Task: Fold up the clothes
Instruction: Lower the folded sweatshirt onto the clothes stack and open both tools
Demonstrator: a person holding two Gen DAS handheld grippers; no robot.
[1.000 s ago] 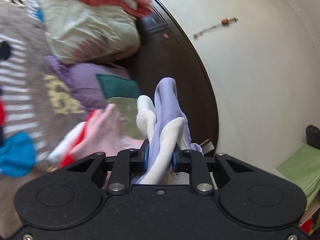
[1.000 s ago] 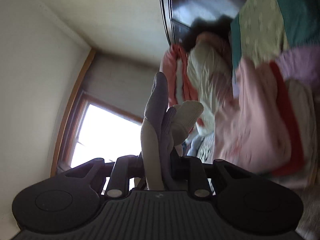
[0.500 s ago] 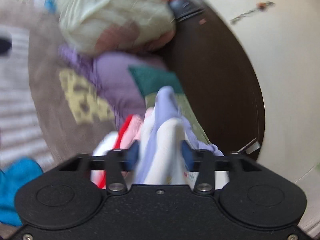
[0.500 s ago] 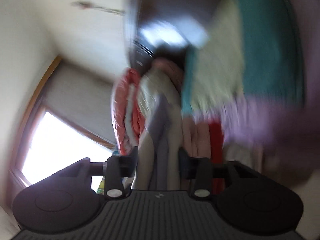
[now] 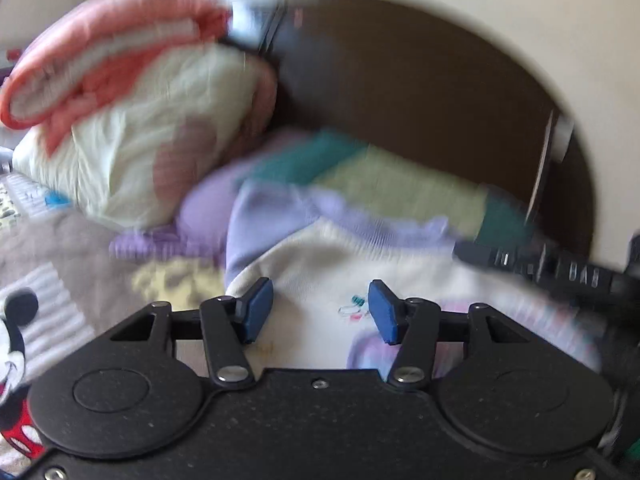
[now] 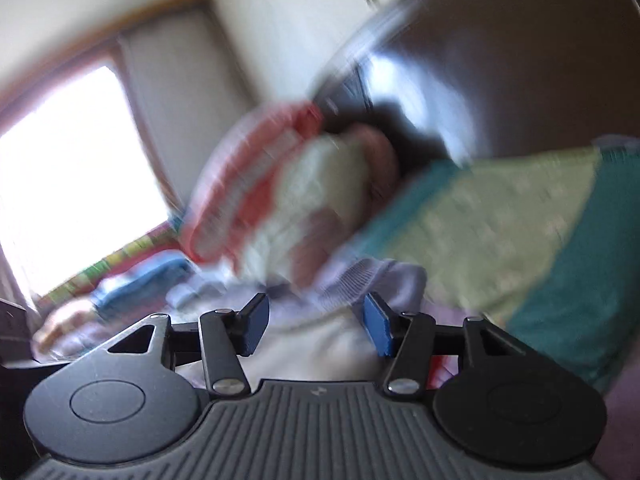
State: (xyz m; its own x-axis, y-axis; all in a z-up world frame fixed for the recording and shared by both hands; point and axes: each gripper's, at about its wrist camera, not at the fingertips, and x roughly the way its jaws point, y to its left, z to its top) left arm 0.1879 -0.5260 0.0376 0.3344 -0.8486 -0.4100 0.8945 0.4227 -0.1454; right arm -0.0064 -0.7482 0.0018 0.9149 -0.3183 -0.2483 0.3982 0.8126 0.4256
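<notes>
**White and lilac garment lies loose under both parted hand-held grippers**

We see the soft white garment with lilac ribbed trim (image 5: pixel 332 264) spread low in the frame, lying on the bed beneath the left hand-held gripper (image 5: pixel 318 310), whose blue pads stand apart and clear of the cloth. The right hand-held gripper (image 6: pixel 316 322) is likewise parted over the same garment (image 6: pixel 320 344). Behind it sit a green and teal patchwork cushion (image 5: pixel 400 184), a cream and coral bundle of bedding (image 5: pixel 132 120) at upper left, and a dark wooden headboard (image 5: pixel 420 80).

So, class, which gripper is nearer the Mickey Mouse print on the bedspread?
Left. The Mickey Mouse print lies just left of the left gripper; the right gripper is farther away, across the white garment.
</notes>
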